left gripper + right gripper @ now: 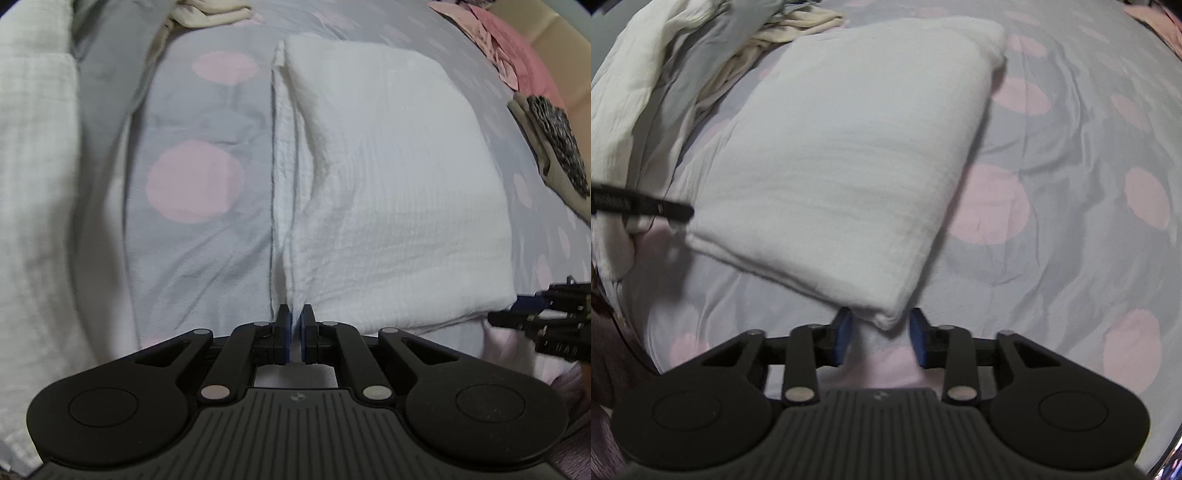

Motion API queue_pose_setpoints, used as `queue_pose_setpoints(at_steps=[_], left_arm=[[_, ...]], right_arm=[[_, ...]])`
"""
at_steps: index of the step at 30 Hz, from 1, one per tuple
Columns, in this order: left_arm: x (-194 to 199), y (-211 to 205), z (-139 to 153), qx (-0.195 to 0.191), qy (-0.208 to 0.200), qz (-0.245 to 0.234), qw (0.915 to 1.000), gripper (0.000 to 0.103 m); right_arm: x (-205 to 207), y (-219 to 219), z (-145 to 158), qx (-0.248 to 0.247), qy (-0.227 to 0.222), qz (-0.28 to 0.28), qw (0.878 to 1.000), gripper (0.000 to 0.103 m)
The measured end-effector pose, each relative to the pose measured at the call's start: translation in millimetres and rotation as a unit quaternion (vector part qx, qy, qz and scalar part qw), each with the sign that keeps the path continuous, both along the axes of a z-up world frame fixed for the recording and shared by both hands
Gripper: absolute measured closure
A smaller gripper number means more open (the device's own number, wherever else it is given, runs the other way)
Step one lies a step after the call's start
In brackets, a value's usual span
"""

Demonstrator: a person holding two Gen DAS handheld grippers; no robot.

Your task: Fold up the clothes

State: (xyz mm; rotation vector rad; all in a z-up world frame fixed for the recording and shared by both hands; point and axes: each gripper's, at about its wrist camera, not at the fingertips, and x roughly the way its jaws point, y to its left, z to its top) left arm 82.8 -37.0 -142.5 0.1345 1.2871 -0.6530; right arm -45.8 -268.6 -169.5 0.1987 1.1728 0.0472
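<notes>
Seemingly, left hand-held gripper [295, 325] pinches white cloth [388, 177].

My left gripper [294, 321] points steeply downward. Its two blue pads [287, 334] stand almost together, with a thin edge of the folded white cloth [388, 184] pinched between them. My right gripper [881, 334] also points steeply downward. Its jaws stand partly apart, one blue pad [844, 334] on each side of the near corner of the cloth; neither pad presses on it. In the left wrist view, the right gripper enters from the right edge. In the right wrist view, the left gripper enters from the left edge.
</notes>
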Motion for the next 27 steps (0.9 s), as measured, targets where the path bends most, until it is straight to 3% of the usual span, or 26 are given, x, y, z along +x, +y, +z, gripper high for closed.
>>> queue_pose_setpoints(at_steps=[3, 5, 6, 10, 14, 21, 26, 27], left_arm=[[2.5, 3.0, 8.3, -0.004, 0.009, -0.001, 1.0, 0.09], [3.6, 6.0, 19.2, -0.011, 0.01, -0.009, 0.9999, 0.062], [2.9, 7.3, 25.4, -0.019, -0.001, -0.014, 0.9997, 0.057], [3.5, 12.1, 43.2, -0.051, -0.033, -0.011, 0.9981, 0.048], [8.6, 3.1, 29.9, -0.04, -0.017, -0.006, 0.9991, 0.047], [13.4, -5.5, -7.7, -0.003, 0.019, -0.003, 0.9998, 0.047], [6.8, -14.3, -8.6, 0.006, -0.001, -0.021, 0.9998, 0.051], [6.2, -16.0, -8.5, 0.008, -0.006, -0.026, 0.9996, 0.053]], right_arm=[[-2.1, -6.1, 1.1, 0.008, 0.009, -0.008, 1.0, 0.069], [-5.3, -10.4, 6.5, 0.021, 0.012, -0.012, 1.0, 0.065], [-7.6, -12.3, 10.8, 0.027, 0.008, -0.013, 1.0, 0.062], [-12.0, -17.8, 29.2, 0.04, -0.022, -0.012, 0.999, 0.052], [-8.7, -27.5, 34.1, 0.06, -0.047, -0.037, 0.996, 0.048], [13.1, -53.9, 5.6, 0.139, -0.021, -0.118, 0.983, 0.048], [19.2, -52.8, -11.7, 0.182, 0.0, -0.134, 0.974, 0.049], [21.1, -50.6, -12.1, 0.184, 0.001, -0.129, 0.974, 0.056]])
